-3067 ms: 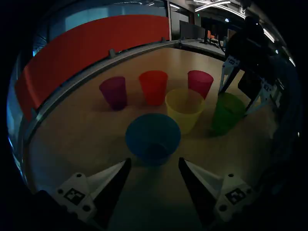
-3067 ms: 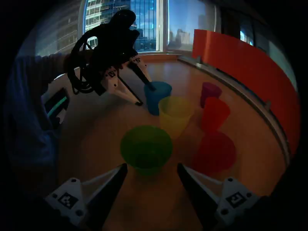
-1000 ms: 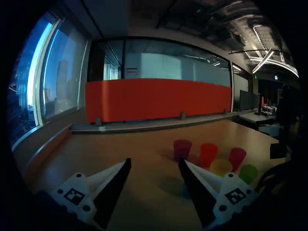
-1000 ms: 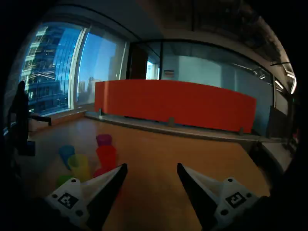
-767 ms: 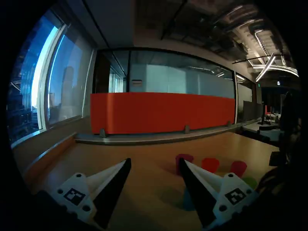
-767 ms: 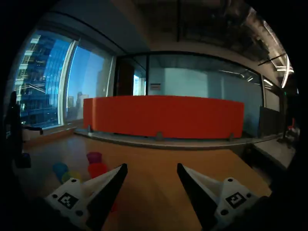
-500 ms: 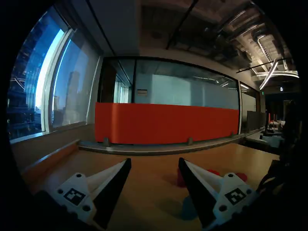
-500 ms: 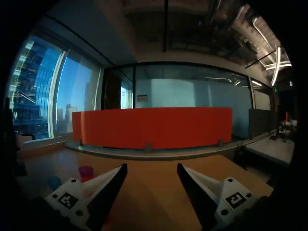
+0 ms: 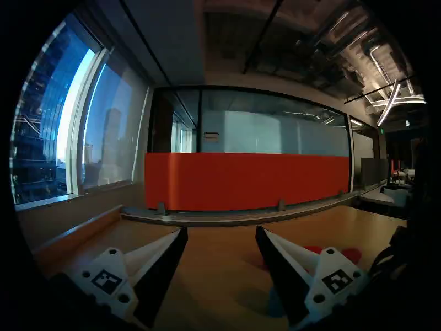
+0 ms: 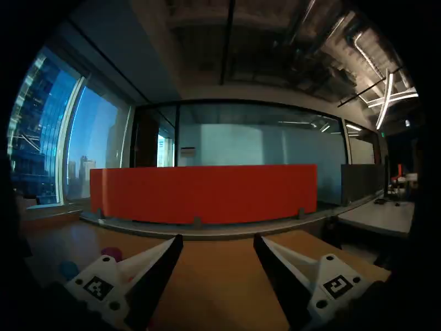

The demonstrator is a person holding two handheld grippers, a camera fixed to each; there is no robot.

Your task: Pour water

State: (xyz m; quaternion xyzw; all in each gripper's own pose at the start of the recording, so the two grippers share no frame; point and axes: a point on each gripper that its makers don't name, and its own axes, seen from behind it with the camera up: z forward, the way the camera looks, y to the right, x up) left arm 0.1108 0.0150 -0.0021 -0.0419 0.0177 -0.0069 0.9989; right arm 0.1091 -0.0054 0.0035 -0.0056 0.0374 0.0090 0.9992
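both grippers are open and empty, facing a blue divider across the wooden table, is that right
Not quite: the divider is orange-red, not blue, as the left gripper view shows. The left gripper and right gripper are indeed open and empty, facing it across the wooden table.

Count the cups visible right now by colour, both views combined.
blue cup: 1
purple cup: 1
reddish cups: 2
Total: 4, all only partly in view, low beside the gripper fingers; exact red or pink shade is too dim to tell.
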